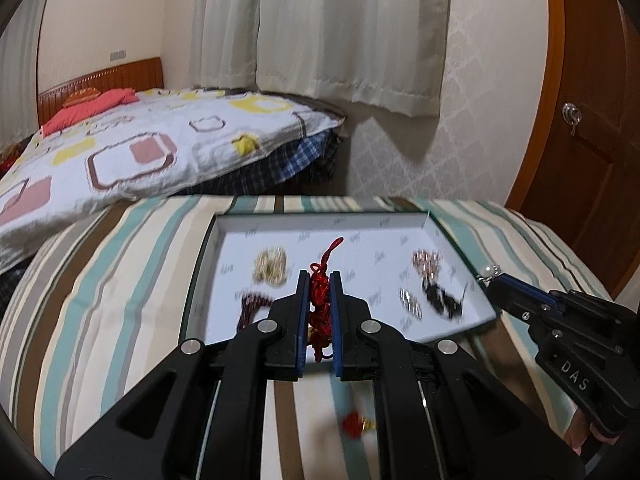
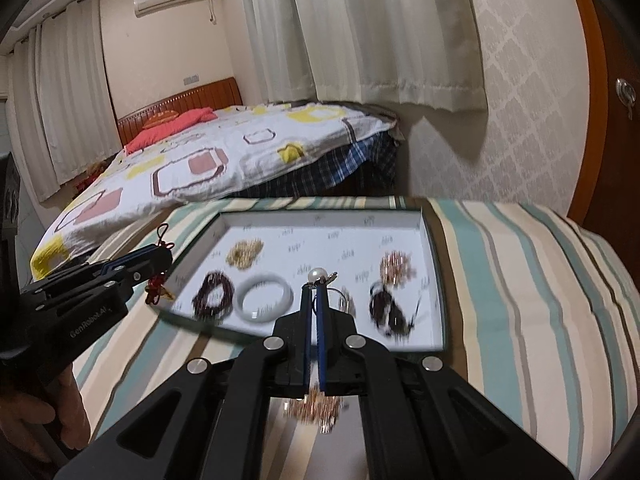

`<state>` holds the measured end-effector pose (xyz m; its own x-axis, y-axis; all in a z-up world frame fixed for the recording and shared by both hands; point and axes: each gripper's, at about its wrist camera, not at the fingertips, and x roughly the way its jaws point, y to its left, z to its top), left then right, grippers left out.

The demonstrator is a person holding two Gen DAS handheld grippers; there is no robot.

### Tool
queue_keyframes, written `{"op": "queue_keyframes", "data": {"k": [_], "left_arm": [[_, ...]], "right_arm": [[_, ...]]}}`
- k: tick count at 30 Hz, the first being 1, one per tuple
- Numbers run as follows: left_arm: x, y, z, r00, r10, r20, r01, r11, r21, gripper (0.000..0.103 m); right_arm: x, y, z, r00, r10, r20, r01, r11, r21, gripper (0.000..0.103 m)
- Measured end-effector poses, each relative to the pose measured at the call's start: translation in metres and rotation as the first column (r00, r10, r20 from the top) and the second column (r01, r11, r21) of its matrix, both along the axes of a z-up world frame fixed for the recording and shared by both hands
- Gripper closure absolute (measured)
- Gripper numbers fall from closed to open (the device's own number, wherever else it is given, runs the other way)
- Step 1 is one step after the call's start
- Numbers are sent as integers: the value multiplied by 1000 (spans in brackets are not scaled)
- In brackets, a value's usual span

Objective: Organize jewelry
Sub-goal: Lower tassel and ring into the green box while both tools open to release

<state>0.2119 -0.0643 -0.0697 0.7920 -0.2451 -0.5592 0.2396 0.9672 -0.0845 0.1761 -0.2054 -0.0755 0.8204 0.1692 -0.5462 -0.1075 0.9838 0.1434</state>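
L gripper [image 1: 319, 280]: I see jaws clamped on red knotted cord ornament [image 1: 320, 300]; cord loop sticks up past the tips, the rest hangs down betw. the fingers, red/gold end [image 1: 357, 426] dangling below over the striped cloth [image 1: 100, 300].
R gripper [image 2: 316, 286]: jaws closed on a pearl piece [image 2: 315, 275] w/ small metal clasp, right at the tips; pinkish-gold chain bunch [image 2: 320, 406] hangs blurred under the fingers.
Tray [image 2: 320, 222]: white, shallow, on the striped cloth, just ahead of both grippers, neither touching it.
In tray: gold chain pile [image 2: 245, 254] back-left, dark bead bracelet [image 2: 212, 300], white bangle [image 2: 265, 298], rose-gold pile [image 2: 396, 266] right, black item [image 2: 390, 310] front-right.
R view only: white bangle (L gripper hides it in L view); person's hand [image 2: 24, 408] on L grip.
L view only: red/gold dangling end.
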Motion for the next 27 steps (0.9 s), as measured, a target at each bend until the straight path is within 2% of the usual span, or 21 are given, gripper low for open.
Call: {"op": "queue_keyframes", "data": {"k": [5,9,18,27], "left_arm": [[34,-9,2,1000,10,11,-10,1000,1,93],[61,-15,-10,1000,25,-13,-25,1000,17,93],[113,-26,-53,991,40,-127,-32,997,63,93],[135,-30,-81,972,52,-228,-30,995,95,93]], "right_arm": [[27,-2,4,1000,-3,25,3,1000,-10,101],[50,-5,-6,1000,-10,11,10,1000,-18,101],[105,-14,-49,994,-26,-102,22,999,-36,101],[119,-12,-72,981,-23,-191,13,999,-50,100]]}}
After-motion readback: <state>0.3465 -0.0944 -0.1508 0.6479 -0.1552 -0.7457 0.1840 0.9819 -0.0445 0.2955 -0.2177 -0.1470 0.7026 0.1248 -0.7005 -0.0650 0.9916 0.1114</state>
